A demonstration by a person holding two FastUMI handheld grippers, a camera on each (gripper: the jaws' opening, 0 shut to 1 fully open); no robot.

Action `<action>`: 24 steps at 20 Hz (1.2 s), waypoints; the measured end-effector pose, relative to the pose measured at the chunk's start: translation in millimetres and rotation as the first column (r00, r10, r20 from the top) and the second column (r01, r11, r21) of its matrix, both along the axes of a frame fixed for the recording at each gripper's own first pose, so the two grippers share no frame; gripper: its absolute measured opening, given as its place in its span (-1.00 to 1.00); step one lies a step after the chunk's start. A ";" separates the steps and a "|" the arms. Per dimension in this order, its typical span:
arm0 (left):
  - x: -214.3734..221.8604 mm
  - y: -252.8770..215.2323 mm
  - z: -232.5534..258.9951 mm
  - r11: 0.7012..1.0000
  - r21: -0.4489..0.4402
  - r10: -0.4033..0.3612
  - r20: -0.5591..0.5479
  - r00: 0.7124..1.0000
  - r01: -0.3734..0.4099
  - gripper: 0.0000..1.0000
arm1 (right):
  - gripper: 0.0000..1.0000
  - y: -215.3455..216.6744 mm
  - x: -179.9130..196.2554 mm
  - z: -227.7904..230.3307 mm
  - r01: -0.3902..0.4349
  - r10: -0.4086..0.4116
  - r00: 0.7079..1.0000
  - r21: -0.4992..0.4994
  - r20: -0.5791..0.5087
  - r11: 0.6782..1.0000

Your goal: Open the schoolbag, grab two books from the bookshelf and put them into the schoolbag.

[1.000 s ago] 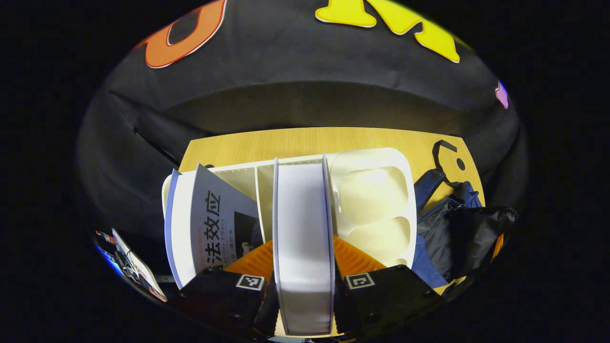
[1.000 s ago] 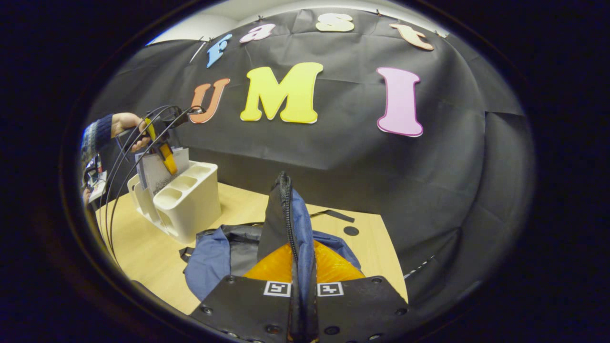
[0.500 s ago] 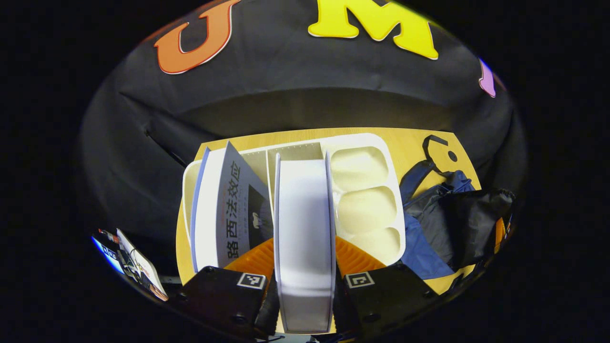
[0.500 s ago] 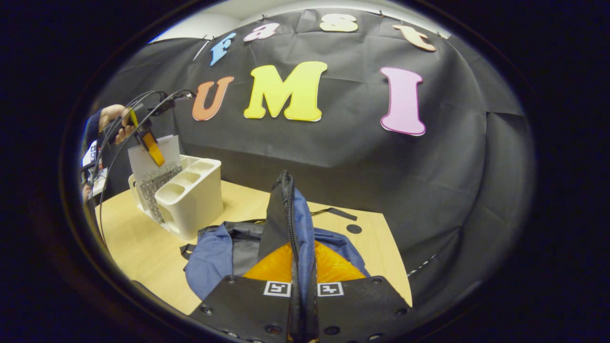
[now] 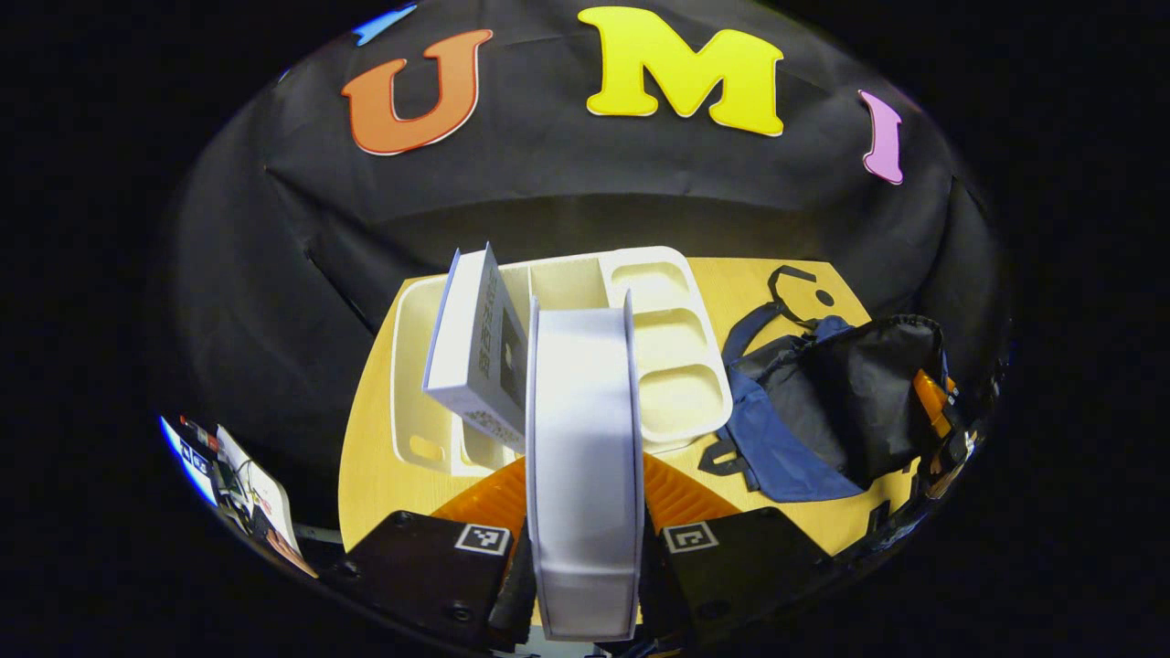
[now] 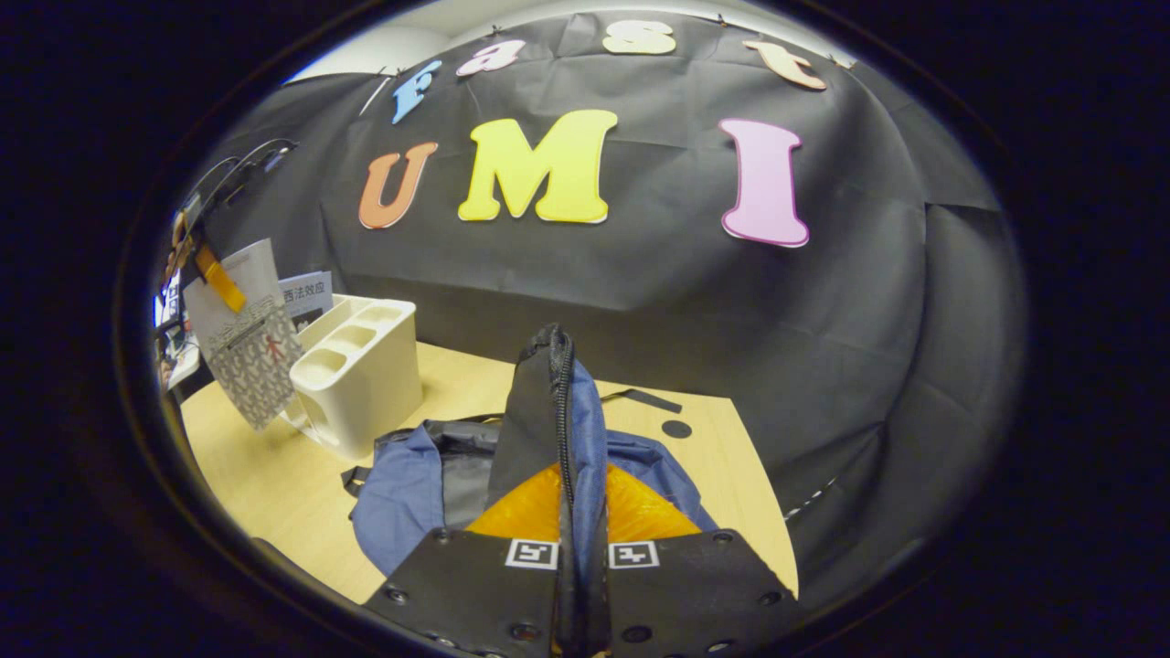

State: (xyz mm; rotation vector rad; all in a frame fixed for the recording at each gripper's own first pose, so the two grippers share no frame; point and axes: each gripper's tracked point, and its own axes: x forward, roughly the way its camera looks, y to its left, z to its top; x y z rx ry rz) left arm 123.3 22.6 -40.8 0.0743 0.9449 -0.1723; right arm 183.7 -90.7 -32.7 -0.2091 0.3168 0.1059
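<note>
Your wood-grain desk (image 6: 274, 475) carries the limp blue-and-black fabric schoolbag (image 5: 823, 402) beside the smooth cream plastic bookshelf (image 5: 658, 347). Your left gripper (image 5: 583, 535) pinches a slim white book (image 5: 583, 439) above it; a second book (image 5: 475, 347) leans inside. Your right gripper's (image 6: 580, 557) jaws clamp the bag's zippered edge (image 6: 558, 411).

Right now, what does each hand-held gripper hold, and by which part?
Left hand-held gripper: a book, gripped at its top edge. Right hand-held gripper: the schoolbag, pinched at its zipper edge.

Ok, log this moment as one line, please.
left gripper: shut on book, held above bookshelf | right gripper: shut on schoolbag flap | second book: in bookshelf
</note>
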 end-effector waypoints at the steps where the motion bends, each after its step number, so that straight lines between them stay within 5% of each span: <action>1: -11.5 2.5 -0.4 1.000 -0.009 0.007 0.011 1.000 -0.007 -0.07 | -0.89 -0.8 -0.6 -0.7 0.002 -0.002 1.000 0.001 -0.002 1.000; 7: -75.2 -1.3 -7.3 0.984 -0.167 0.063 0.047 0.997 -0.054 -0.07 | -0.89 -0.5 -2.6 -3.1 -0.004 0.004 1.000 0.015 -0.004 1.000; 15: -86.1 -53.1 -9.4 0.920 -0.391 0.047 0.032 0.998 -0.031 -0.07 | -0.89 2.1 -5.5 7.5 -0.011 0.011 1.000 -0.018 -0.001 1.000; 24: -38.7 -148.9 -1.5 0.750 -0.660 0.049 0.008 0.999 -0.031 -0.07 | -0.89 -2.8 -3.9 31.8 0.003 -0.003 1.000 0.000 -0.002 1.000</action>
